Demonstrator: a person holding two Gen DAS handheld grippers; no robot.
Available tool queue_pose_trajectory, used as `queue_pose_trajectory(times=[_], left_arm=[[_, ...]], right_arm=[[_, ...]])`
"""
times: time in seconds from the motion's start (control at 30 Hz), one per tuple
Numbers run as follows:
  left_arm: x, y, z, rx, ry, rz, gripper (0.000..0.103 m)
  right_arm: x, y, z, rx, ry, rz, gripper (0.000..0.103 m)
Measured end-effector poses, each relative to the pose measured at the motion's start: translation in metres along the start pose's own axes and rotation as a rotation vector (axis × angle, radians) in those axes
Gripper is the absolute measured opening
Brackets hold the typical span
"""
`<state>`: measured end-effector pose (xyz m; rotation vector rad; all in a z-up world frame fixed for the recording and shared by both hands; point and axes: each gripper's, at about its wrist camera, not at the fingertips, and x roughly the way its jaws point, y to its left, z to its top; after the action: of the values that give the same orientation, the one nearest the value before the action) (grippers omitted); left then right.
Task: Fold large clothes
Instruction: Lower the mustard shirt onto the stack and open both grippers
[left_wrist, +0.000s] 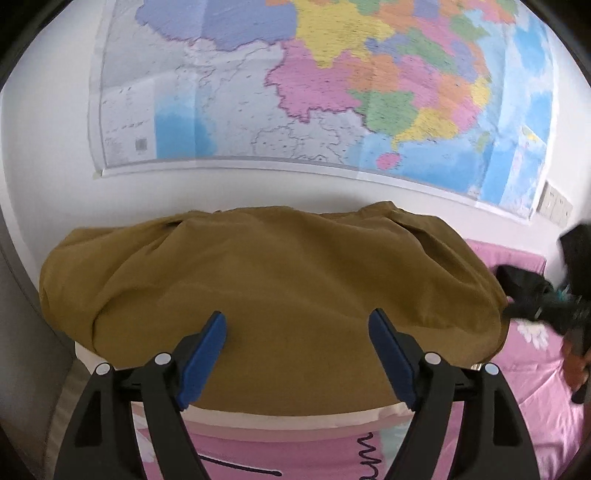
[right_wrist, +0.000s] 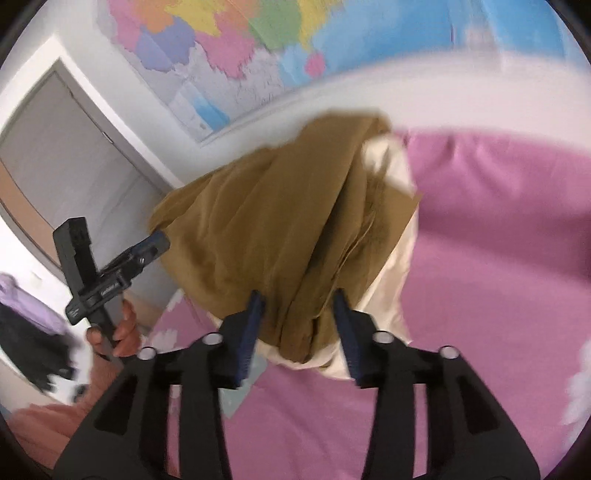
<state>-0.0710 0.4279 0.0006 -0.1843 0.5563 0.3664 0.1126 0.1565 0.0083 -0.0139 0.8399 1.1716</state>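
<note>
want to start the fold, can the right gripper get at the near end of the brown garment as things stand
Probably yes. The right gripper is open, its fingers either side of the brown garment's near end, with nothing between them. The garment lies on a cream pillow, so a pinch might catch that too.

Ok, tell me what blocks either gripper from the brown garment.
Nothing visible does. The left gripper and right gripper both stand open right at the brown garment, which is draped over a cream pillow on the pink bed.

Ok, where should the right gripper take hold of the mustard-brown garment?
Grip the mustard-brown garment at its near hem, bunched between the right gripper's open jaws. Come in straight ahead, low over the pink bedsheet; that edge overhangs the cream pillow.
</note>
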Motion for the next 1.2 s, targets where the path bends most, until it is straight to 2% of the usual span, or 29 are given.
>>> queue_pose_trajectory(times=[0.07,0.13,0.17,0.27,0.37,0.43,0.5,0.53,0.57,0.6,0.67,0.7,0.73,0.77,0.83,0.9,0.97,1.1,1.2], left_arm=[[0.0,-0.005,0.0,0.023,0.001,0.003,0.077],[-0.001,-0.009,0.0,0.028,0.0,0.006,0.078],[0.0,-0.009,0.0,0.026,0.005,0.007,0.078],[0.005,-0.008,0.001,0.012,0.017,0.013,0.078],[0.008,-0.007,0.0,0.009,0.023,0.022,0.078],[0.01,-0.004,-0.001,-0.006,0.037,0.029,0.078],[0.014,0.001,-0.005,-0.022,0.049,0.022,0.078],[0.016,0.005,-0.008,-0.037,0.051,0.011,0.078],[0.016,0.007,-0.011,-0.048,0.051,0.002,0.078],[0.018,0.01,-0.015,-0.058,0.05,-0.008,0.078],[0.015,0.01,-0.02,-0.059,0.042,0.008,0.077],[0.011,0.007,-0.021,-0.053,0.034,0.019,0.077],[0.009,0.004,-0.022,-0.046,0.025,0.028,0.08],[0.006,0.0,-0.023,-0.041,0.016,0.035,0.085],[0.001,-0.008,-0.025,-0.033,0.002,0.049,0.088],[-0.003,-0.016,-0.026,-0.027,-0.016,0.056,0.093],[-0.007,-0.025,-0.027,-0.038,-0.034,0.061,0.096],[-0.016,-0.036,-0.032,-0.088,-0.048,0.098,0.097],[-0.027,-0.042,-0.039,-0.123,-0.05,0.127,0.097]], right_arm=[[-0.013,0.009,0.012,-0.035,-0.069,-0.048,0.065],[-0.016,0.021,0.024,-0.092,-0.114,-0.067,0.065],[-0.012,0.028,0.032,-0.126,-0.135,-0.111,0.065],[0.017,0.031,0.051,-0.17,-0.107,-0.122,0.056],[0.056,0.021,0.072,-0.163,-0.088,-0.192,0.055],[0.08,0.012,0.08,-0.148,-0.031,-0.202,0.055],[0.112,-0.007,0.084,-0.087,0.034,-0.23,0.042],[0.127,-0.019,0.083,-0.038,0.072,-0.234,0.042],[0.142,-0.034,0.08,0.03,0.131,-0.198,0.042],[0.148,-0.043,0.076,0.069,0.152,-0.174,0.042],[0.139,-0.046,0.073,0.07,0.11,-0.164,0.043],[0.129,-0.042,0.072,0.048,0.077,-0.191,0.045],[0.117,-0.037,0.07,0.03,0.048,-0.216,0.052],[0.107,-0.032,0.068,0.015,0.022,-0.209,0.053],[0.083,-0.015,0.059,-0.04,-0.028,-0.185,0.057],[0.06,0.009,0.045,-0.135,-0.092,-0.205,0.072],[0.04,0.03,0.027,-0.215,-0.149,-0.207,0.072],[0.024,0.057,-0.009,-0.271,-0.189,-0.167,0.08],[0.024,0.068,-0.034,-0.315,-0.199,-0.204,0.086]])
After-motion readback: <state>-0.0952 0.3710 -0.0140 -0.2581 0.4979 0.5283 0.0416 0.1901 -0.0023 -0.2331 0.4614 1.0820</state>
